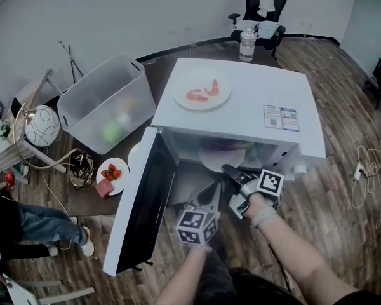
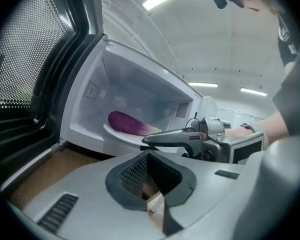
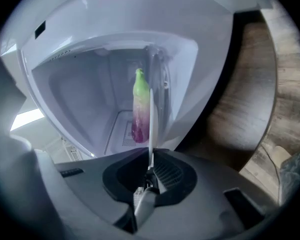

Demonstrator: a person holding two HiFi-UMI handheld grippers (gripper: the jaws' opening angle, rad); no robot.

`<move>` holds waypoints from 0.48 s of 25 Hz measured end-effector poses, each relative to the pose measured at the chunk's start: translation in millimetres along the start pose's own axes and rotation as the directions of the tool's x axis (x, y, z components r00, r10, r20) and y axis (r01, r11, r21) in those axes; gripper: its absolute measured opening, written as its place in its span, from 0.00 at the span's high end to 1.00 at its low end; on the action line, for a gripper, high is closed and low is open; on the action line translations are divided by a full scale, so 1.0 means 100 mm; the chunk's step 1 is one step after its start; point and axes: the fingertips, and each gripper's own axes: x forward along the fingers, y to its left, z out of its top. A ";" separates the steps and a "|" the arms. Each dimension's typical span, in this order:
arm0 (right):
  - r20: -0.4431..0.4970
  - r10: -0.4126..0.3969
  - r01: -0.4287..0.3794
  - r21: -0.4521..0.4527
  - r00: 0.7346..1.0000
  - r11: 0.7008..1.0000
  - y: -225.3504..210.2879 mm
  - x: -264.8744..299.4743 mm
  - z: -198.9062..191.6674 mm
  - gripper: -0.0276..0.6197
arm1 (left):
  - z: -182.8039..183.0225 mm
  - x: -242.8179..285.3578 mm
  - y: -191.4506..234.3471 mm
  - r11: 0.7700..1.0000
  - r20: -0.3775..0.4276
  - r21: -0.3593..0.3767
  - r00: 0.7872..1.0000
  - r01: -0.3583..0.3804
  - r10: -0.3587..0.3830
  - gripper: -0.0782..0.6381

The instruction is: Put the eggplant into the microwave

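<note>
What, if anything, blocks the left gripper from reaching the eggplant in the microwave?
Probably nothing, so yes: the door stands open and the left gripper faces the eggplant. The right gripper, shut on the plate, sits off to one side.

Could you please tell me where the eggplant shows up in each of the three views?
Head view: eggplant, a dim purple shape just inside the microwave opening, near centre.
Left gripper view: left of centre, lying on its side in the cavity.
Right gripper view: centre, upright in the picture, green tip up.
Shared landmark: the white plate it lies on, visible in all three.
</note>
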 end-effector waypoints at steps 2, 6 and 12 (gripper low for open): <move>0.003 -0.005 0.005 -0.006 1.000 1.000 0.00 0.03 0.02 0.91 | -0.01 0.00 0.01 1.000 0.000 -0.002 1.000 -0.002 0.002 0.89; 0.014 -0.008 0.008 0.002 1.000 1.000 0.02 0.09 0.05 0.92 | 0.00 -0.01 0.02 1.000 0.001 -0.003 1.000 -0.006 0.006 0.89; 0.010 -0.011 0.011 0.004 1.000 1.000 0.02 0.15 0.07 0.92 | 0.04 0.02 0.08 1.000 0.009 0.000 1.000 -0.022 0.022 0.89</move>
